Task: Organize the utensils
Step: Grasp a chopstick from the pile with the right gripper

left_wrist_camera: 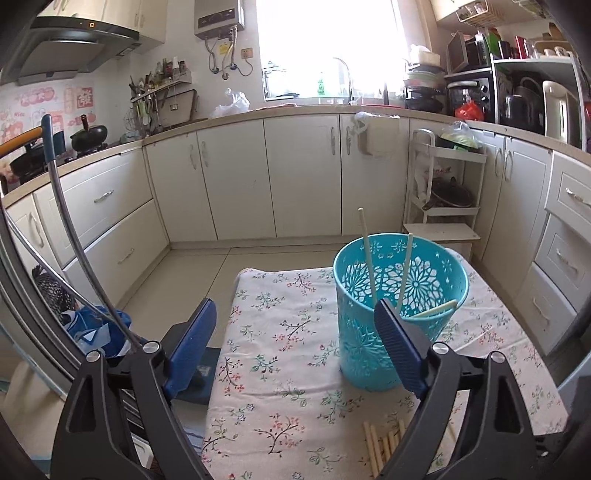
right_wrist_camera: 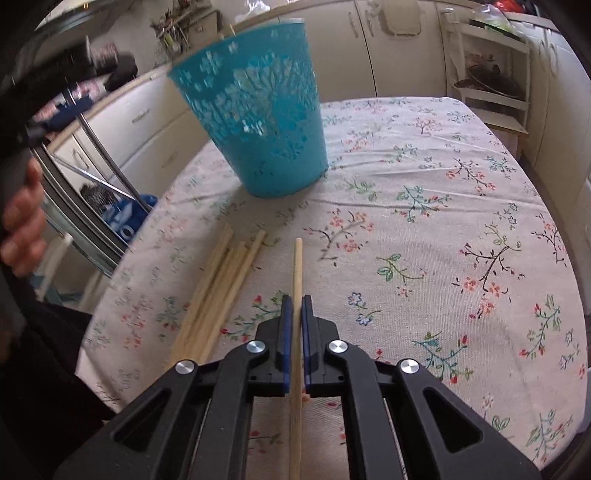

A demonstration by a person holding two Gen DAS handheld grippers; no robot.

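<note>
My right gripper [right_wrist_camera: 295, 306] pinches one wooden chopstick [right_wrist_camera: 296, 266] between its fingers; bare floral cloth [right_wrist_camera: 424, 229] lies ahead, right to the desk edge. Left of them lies a loose pile [right_wrist_camera: 221, 284]. My left gripper [left_wrist_camera: 295, 332] is spread beside the perforated teal basket [left_wrist_camera: 369, 354] holding three pale sticks [left_wrist_camera: 367, 258].

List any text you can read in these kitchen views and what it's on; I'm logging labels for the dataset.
No text reads clearly.
Pink wall stickers: large characters, too blurred to read.
Water heater: front markings too small.
Green bottle on the windowsill: label too small.
Basket, chopsticks, tablecloth: patterns only, no text.
</note>
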